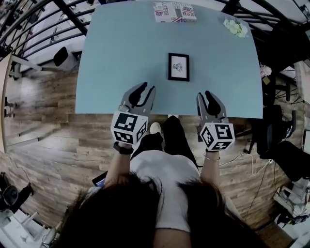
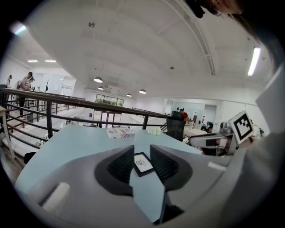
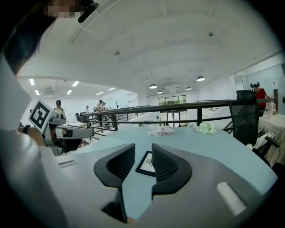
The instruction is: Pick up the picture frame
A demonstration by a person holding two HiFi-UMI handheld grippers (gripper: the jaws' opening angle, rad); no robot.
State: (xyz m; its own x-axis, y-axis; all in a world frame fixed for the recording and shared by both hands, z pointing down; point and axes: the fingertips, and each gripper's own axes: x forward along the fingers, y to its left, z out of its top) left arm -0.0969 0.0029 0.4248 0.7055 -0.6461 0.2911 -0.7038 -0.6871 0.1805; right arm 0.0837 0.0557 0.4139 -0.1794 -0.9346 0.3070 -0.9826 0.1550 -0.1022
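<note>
— Picture frame (image 1: 178, 67), head view: where does it lie?
— Flat at the middle of the table (image 1: 121, 58); black rim, white picture. A printed box (image 1: 175, 11) sits at the table's far edge; a pale green clump (image 1: 236, 27) lies near its far right corner. The left claw (image 1: 147, 88) and right claw (image 1: 204, 95) hover over the table's near edge, well apart from the frame.
— Left gripper view?
— Left claw (image 2: 141, 151) stands parted with nothing in it; the frame (image 2: 143, 163) shows through the gap, farther in on the table; box (image 2: 120, 132) and clump (image 2: 154, 131) lie at the table's far edge.
— Right gripper view?
— Right claw (image 3: 143, 149) is likewise spread and bare; the frame (image 3: 147, 164) is partly hidden behind one jaw, lying untouched on the table; box (image 3: 161, 130) and clump (image 3: 207, 128) are at the far edge.
</note>
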